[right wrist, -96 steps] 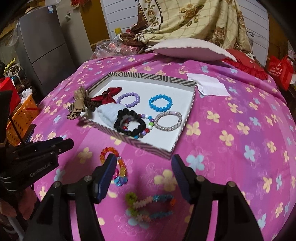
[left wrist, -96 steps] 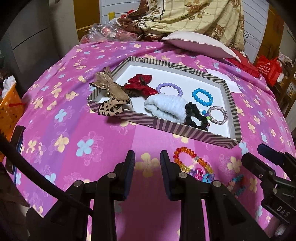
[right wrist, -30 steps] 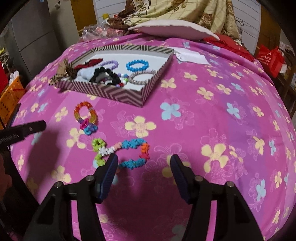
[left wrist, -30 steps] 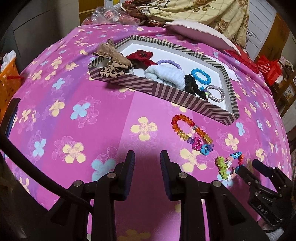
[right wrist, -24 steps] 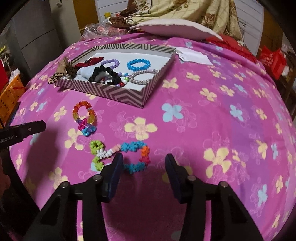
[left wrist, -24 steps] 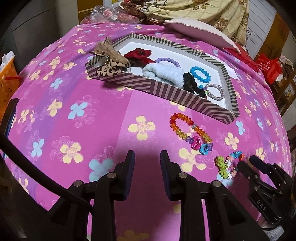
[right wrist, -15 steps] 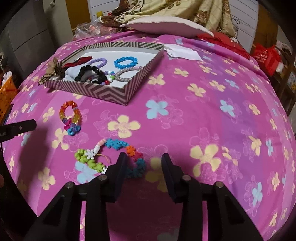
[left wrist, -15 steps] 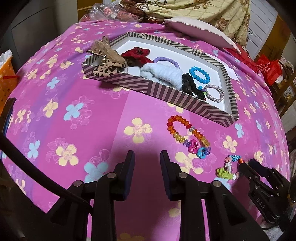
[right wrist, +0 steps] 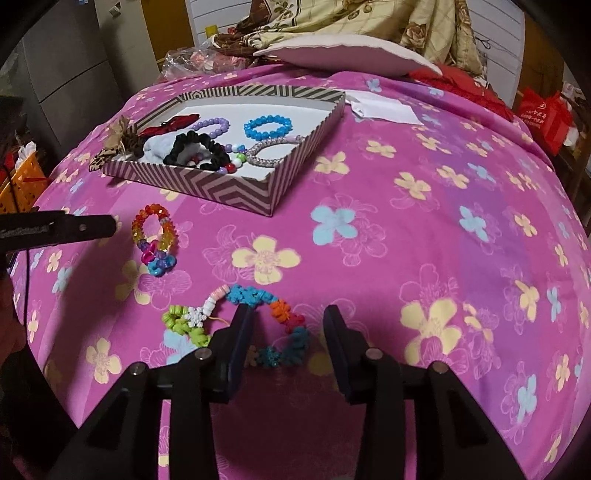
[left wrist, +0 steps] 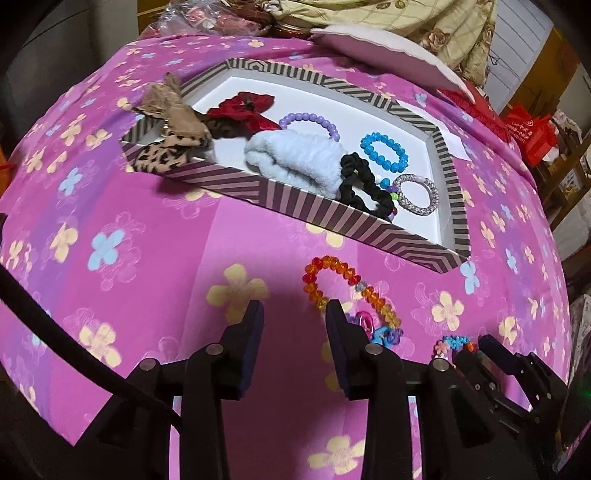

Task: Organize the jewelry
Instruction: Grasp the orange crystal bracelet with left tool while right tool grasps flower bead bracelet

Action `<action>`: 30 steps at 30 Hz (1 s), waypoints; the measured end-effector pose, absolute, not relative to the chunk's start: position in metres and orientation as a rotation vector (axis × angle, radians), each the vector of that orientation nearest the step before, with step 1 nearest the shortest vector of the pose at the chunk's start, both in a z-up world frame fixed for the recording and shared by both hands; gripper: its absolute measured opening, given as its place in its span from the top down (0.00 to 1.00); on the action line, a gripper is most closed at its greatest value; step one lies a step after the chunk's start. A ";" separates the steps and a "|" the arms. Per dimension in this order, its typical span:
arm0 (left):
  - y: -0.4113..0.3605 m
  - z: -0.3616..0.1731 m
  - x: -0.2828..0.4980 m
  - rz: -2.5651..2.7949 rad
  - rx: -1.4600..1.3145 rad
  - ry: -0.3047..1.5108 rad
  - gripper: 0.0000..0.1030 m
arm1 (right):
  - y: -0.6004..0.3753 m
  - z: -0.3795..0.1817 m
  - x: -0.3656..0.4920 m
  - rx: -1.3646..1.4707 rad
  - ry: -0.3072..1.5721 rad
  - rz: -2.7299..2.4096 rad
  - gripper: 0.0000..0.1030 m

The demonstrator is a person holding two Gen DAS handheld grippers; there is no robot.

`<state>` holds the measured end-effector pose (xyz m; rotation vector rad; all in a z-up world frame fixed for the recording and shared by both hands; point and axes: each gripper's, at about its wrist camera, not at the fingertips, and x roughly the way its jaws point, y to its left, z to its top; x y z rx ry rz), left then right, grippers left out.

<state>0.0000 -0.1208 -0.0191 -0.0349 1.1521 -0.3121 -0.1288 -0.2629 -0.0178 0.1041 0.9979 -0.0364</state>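
Observation:
A striped tray [left wrist: 317, 216] [right wrist: 207, 184] on the pink flowered bedspread holds bracelets, hair ties and bows. An orange and yellow bead bracelet [left wrist: 351, 288] [right wrist: 157, 236] lies on the spread in front of the tray. A multicolour flower bracelet [right wrist: 266, 321] [left wrist: 452, 343] lies nearer. My right gripper [right wrist: 288, 321] is open, low over the flower bracelet, with its right side between the fingers. My left gripper [left wrist: 293, 317] is open and empty, just left of the orange bracelet.
A white pillow [right wrist: 343, 51] and a heaped floral blanket [right wrist: 369, 18] lie behind the tray. A white paper [right wrist: 384, 107] lies right of the tray. An orange basket [right wrist: 22, 177] stands off the bed's left edge. A red bag [right wrist: 546, 118] is at far right.
My right gripper has come down and forward onto the flower bracelet and its fingers have narrowed. My left gripper has moved forward toward the orange bracelet.

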 end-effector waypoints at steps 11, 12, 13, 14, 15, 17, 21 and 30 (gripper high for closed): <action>-0.136 -0.031 0.013 -0.279 0.031 1.160 0.46 | -0.259 -0.019 -0.123 0.078 1.003 -0.024 0.51; -0.136 -0.032 0.013 -0.279 0.028 1.161 0.46 | -0.259 -0.019 -0.123 0.079 1.002 -0.024 0.51; -0.136 -0.033 0.014 -0.277 0.025 1.165 0.46 | -0.260 -0.019 -0.122 0.080 1.001 -0.024 0.51; -0.136 -0.033 0.014 -0.278 0.021 1.164 0.46 | -0.260 -0.019 -0.122 0.079 1.001 -0.025 0.51; -0.136 -0.034 0.014 -0.277 0.019 1.164 0.46 | -0.260 -0.019 -0.122 0.077 1.001 -0.026 0.51; -0.137 -0.035 0.015 -0.273 0.022 1.166 0.46 | -0.261 -0.019 -0.121 0.071 1.003 -0.028 0.51; -0.139 -0.035 0.015 -0.267 0.042 1.158 0.46 | -0.262 -0.019 -0.120 0.068 1.003 -0.027 0.51; -0.142 -0.036 0.014 -0.266 0.061 1.141 0.54 | -0.262 -0.019 -0.119 0.001 1.001 -0.038 0.79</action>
